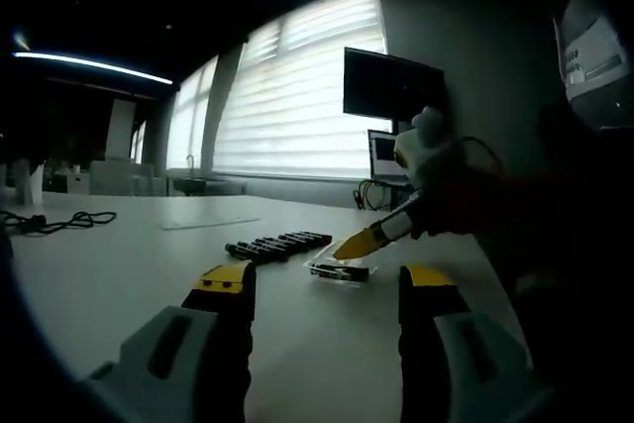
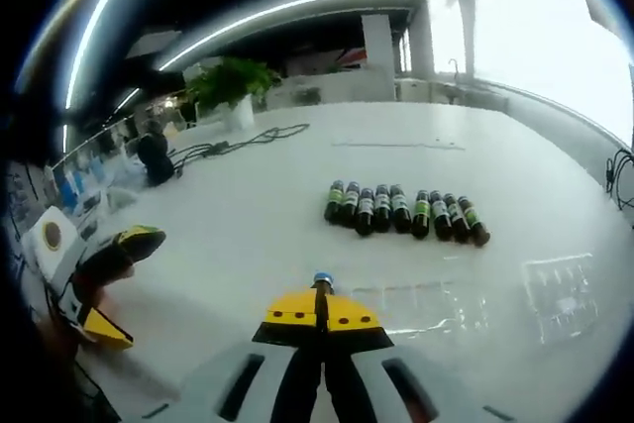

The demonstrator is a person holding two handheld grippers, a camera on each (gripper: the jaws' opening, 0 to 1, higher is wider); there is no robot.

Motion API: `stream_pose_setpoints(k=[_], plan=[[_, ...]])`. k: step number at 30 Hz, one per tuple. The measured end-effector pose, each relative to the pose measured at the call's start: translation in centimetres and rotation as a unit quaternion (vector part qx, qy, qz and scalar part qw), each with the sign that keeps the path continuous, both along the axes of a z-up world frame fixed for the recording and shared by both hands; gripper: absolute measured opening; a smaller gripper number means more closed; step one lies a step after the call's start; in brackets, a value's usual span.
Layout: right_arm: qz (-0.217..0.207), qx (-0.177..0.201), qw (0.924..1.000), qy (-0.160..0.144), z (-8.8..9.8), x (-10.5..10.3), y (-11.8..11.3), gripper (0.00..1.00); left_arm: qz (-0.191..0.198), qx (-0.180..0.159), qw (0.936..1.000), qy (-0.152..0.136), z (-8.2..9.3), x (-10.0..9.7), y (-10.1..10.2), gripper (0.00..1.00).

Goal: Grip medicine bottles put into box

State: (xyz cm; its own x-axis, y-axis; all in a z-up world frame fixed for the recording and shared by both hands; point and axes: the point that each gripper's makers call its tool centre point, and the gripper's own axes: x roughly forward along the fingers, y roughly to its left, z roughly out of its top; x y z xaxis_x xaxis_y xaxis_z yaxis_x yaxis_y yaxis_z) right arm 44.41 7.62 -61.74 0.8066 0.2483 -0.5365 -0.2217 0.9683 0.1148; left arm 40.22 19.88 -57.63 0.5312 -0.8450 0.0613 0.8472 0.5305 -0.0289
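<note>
Right gripper view: my right gripper (image 2: 320, 316) is pinched on a small bottle (image 2: 322, 281) with a blue cap, poised over the clear box (image 2: 421, 306) near the tabletop's (image 2: 258, 235) near edge, ready to seat it. The bottle row (image 2: 406, 213) lies mid-tabletop. My left gripper (image 1: 322, 294) hangs open, holding nothing.

No readable text anywhere. Labels on medicine bottles (image 2: 404, 211) showed green and white bands, print too small to read. White sticker on gear at upper right of left gripper view (image 1: 594, 52) carried blurred lines, illegible. Monitor (image 1: 392, 86) screen was dark.
</note>
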Motion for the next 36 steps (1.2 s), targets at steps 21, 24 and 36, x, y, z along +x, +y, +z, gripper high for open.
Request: stream_pose_setpoints(k=[21,24,36], plan=[[0.014,-0.057,0.9983,0.000,-1.5,-0.9,0.8,0.00,0.002,0.000,1.0000,0.000,0.0,0.1,0.0,0.51],[0.014,-0.055,0.9983,-0.011,-1.8,-0.1,0.9,0.00,0.002,-0.001,1.0000,0.001,0.0,0.1,0.0,0.51],[0.013,-0.045,0.9988,-0.012,-2.0,0.3,0.7,0.00,0.000,0.001,1.0000,-0.001,0.0,0.0,0.0,0.51]])
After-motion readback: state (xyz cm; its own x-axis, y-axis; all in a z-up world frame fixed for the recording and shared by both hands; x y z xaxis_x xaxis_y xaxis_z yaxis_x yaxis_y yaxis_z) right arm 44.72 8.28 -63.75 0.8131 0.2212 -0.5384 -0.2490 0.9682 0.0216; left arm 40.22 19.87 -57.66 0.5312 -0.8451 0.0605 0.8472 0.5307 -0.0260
